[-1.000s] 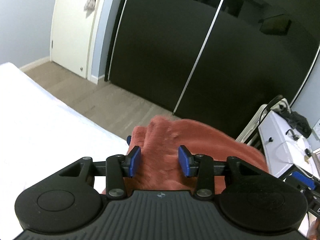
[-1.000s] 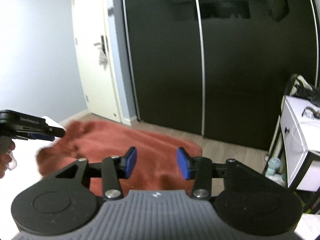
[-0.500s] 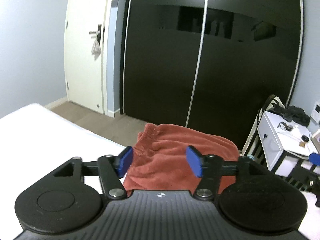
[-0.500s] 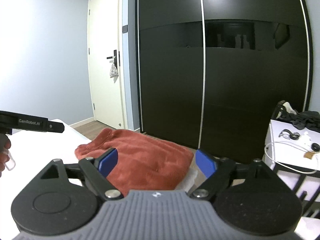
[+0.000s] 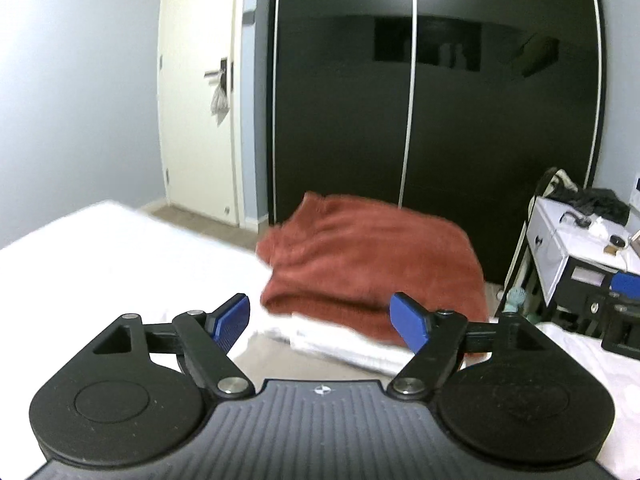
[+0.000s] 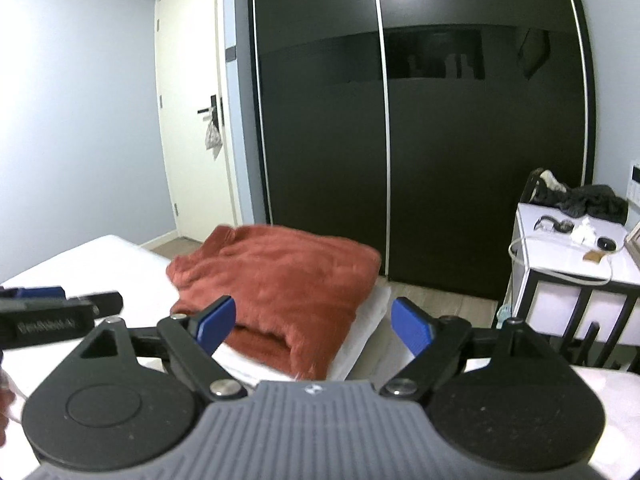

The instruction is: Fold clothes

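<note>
Both grippers, left (image 5: 320, 322) and right (image 6: 312, 320), now pulled back, wide open, empty; garment (image 6: 276, 288) folded on white stack (image 6: 360, 344).

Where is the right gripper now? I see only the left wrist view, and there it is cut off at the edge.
Observer: The right gripper is open and empty. It faces the folded red garment.
Operator: Does anything lie under the garment on its right side?
Observer: Yes. A folded white cloth sticks out past the garment's right edge.
Operator: How does my left gripper look from there?
Observer: The left gripper shows side-on at the left edge, over the white bed, apart from the garment.
</note>
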A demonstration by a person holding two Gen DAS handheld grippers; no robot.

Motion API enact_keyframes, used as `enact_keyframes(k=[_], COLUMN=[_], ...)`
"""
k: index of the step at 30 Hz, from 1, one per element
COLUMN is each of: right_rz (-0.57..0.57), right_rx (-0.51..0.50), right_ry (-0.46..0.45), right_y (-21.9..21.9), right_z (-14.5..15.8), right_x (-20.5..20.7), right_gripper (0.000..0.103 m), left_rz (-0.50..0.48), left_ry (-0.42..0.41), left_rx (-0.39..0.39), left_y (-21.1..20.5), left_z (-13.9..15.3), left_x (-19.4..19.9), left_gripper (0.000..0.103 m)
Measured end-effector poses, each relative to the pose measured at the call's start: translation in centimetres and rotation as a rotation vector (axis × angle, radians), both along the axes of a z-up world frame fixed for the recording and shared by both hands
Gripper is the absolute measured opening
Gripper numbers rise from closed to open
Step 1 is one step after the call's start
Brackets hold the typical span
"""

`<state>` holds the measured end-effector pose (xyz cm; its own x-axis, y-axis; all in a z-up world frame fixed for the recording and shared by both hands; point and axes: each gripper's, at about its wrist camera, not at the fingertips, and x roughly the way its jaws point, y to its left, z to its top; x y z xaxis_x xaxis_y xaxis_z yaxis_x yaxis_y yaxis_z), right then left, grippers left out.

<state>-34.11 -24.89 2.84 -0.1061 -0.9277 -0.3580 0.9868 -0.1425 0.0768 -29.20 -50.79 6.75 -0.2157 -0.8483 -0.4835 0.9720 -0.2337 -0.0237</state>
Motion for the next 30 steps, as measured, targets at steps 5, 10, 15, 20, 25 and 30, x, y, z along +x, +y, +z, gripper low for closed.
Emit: enact_keyframes(k=[5, 10, 15, 20, 25, 30], right_rz=[0.016, 0.031, 0.032, 0.034, 0.044, 0.054], right_rx=[0.04, 0.054, 0.04, 0.041, 0.053, 0.064], right_ry=[-0.004, -0.012, -0.008, -0.006, -0.001, -0.006], right_y=[1.5, 2.1, 2.6, 2.7, 2.7, 2.6], right_z=[-2.2, -2.9, -2.3, -2.6, -2.9, -3.2], right_x=[0.3, 0.3, 0.3, 0.4, 0.6, 0.8], right_gripper=[0.087, 0.087, 0.088, 0.088, 0.088, 0.089], left_rz=[0.031, 0.06, 0.052, 0.048, 0.048, 0.037], left_ry=[0.041, 0.026, -0.001, -0.007, -0.017, -0.024], left_rx=[0.057, 0.049, 0.036, 0.046, 0.06, 0.06], left_y=[0.8, 1.8, 2.4, 2.5, 2.6, 2.7], left_z=[-1.6, -1.8, -1.7, -1.9, -2.3, -2.5], left_x=[0.3, 0.0, -0.7, -1.0, -1.1, -1.2], left_gripper=[0.077, 0.078, 0.078, 0.078, 0.078, 0.078])
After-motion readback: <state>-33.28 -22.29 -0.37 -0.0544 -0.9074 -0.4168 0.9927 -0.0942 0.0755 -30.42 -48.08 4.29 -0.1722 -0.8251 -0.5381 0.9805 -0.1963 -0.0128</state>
